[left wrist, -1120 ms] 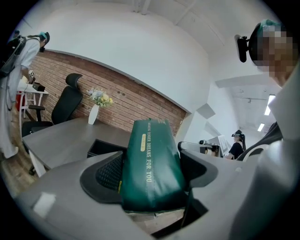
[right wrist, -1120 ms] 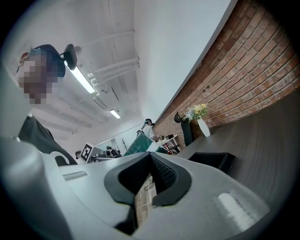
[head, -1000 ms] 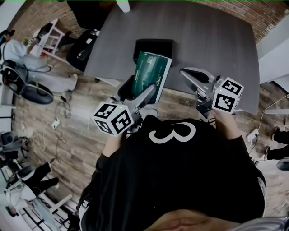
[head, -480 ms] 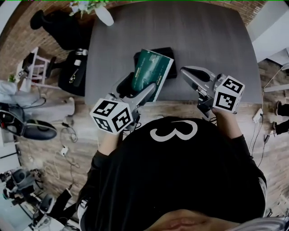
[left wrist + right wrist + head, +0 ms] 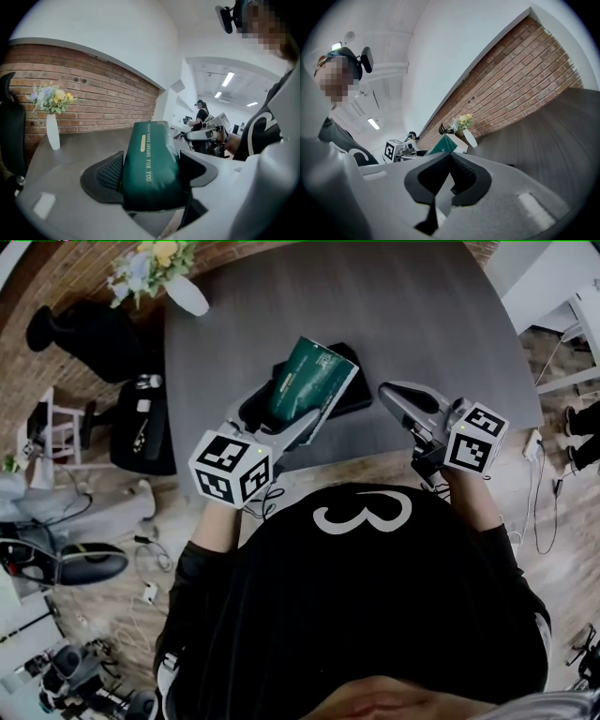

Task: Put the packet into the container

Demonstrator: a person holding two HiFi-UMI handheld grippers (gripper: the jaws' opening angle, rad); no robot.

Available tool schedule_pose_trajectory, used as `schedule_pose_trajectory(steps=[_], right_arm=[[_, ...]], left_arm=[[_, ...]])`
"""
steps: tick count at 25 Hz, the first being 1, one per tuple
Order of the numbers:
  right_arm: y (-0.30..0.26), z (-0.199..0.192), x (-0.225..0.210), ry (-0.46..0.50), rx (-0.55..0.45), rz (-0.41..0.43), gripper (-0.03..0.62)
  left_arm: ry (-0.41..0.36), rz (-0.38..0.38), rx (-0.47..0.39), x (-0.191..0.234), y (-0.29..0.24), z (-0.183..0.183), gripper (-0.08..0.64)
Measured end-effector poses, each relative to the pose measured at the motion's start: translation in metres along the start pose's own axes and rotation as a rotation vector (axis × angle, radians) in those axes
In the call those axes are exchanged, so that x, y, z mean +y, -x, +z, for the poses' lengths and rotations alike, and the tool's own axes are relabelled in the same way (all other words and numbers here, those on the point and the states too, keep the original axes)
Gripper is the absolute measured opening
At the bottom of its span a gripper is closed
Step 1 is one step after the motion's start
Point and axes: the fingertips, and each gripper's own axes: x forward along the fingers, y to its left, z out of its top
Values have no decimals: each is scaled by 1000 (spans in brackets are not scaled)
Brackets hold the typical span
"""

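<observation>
Left tool (image 5: 154, 176) clamped wide on green packet (image 5: 305, 381); right tool (image 5: 452, 153) shut, empty. Packet hides most of black container (image 5: 349, 395) from me, prob. on counter (image 5: 422, 324).

you're in an office-like lab: grey table (image 5: 412, 315) at 12 o'clock, brick wall (image 5: 84, 89) beyond it, flower vase (image 5: 186, 296) at 11, black office chair (image 5: 141, 427) at 10, wood floor (image 5: 103, 615), ceiling strip lights (image 5: 228, 78).

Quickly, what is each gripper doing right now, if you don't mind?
Left gripper: closed on the green packet.
Right gripper: closed, empty.
</observation>
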Motion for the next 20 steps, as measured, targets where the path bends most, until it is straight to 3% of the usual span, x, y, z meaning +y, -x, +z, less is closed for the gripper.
schedule_pose_trajectory(steps=[6,13,20], right_arm=[[7,-14,-16,-71,-36,-87,2],[25,-23,-24,-119,-75,-149,2],[30,-29,-32,-142,-90,-205,2]], left_arm=[[-134,-111,36,11,-15,-2,397],[-342,-226,88,6,-36,-15,396],[-420,-303,163,21,-60,-42,396]])
